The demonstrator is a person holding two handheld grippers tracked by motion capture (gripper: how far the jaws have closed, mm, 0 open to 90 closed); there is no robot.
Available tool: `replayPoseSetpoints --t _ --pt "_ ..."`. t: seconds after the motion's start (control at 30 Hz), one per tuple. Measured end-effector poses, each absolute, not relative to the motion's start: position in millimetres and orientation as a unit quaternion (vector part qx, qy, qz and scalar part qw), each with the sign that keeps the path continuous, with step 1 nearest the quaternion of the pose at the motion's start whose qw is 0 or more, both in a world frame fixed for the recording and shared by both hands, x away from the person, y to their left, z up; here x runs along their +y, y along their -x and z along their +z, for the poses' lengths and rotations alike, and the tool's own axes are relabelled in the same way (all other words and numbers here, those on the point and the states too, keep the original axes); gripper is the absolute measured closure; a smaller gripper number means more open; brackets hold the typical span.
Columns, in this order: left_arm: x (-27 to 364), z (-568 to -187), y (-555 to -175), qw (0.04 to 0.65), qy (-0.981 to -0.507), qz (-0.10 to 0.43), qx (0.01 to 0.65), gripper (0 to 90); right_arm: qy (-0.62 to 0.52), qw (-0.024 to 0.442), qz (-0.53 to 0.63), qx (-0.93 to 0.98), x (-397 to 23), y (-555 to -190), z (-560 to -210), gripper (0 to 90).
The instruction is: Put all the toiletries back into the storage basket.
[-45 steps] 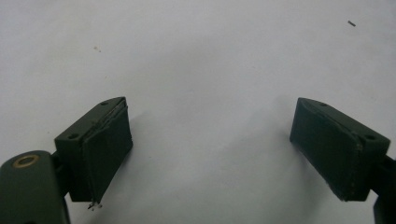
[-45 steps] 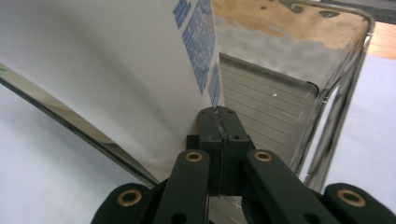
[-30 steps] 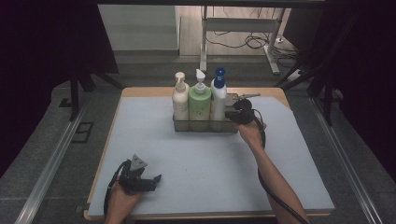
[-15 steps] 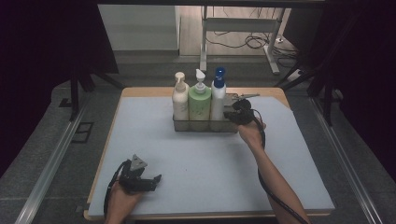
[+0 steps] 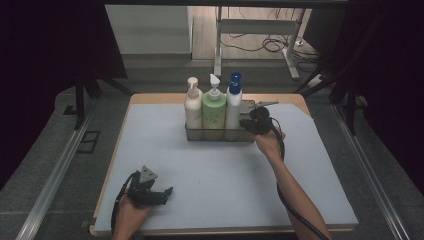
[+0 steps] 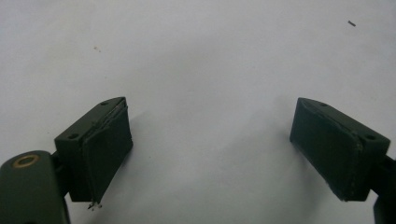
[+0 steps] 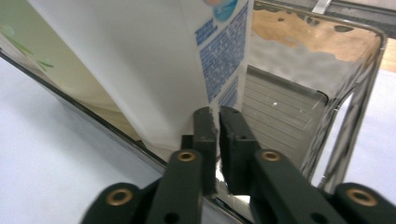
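The right gripper (image 7: 217, 140) has its two fingers (image 7: 204, 135) nearly together on the near wall of the clear bin (image 7: 355, 112); they have just been opening slightly, with the thin rim between them. Inside the bin stand three bottles: a white one with a blue top (image 5: 233, 102), a green one (image 5: 214, 110) and a cream one (image 5: 193, 107). At seven o'clock on the counter (image 5: 240, 185), the left gripper (image 5: 161, 192) rests, its two fingers (image 6: 100, 149) wide apart, holding nothing.
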State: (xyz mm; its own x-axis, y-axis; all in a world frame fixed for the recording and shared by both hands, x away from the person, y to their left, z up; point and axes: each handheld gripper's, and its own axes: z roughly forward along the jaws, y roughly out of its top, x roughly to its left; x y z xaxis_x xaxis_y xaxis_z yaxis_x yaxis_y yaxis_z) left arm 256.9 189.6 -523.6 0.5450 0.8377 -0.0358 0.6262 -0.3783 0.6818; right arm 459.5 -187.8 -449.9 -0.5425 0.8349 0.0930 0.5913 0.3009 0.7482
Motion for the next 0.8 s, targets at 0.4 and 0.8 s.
replayPoseSetpoints --t 0.4,0.8 --pt "190 -524 -257 0.330 -0.814 0.160 0.450 12.3 -0.438 0.166 0.399 0.788 -202 -445 -440 43.4" --pt "190 -524 -257 0.331 -0.814 0.160 0.450 12.3 -0.390 0.177 0.405 0.808 -208 -418 -423 18.1"
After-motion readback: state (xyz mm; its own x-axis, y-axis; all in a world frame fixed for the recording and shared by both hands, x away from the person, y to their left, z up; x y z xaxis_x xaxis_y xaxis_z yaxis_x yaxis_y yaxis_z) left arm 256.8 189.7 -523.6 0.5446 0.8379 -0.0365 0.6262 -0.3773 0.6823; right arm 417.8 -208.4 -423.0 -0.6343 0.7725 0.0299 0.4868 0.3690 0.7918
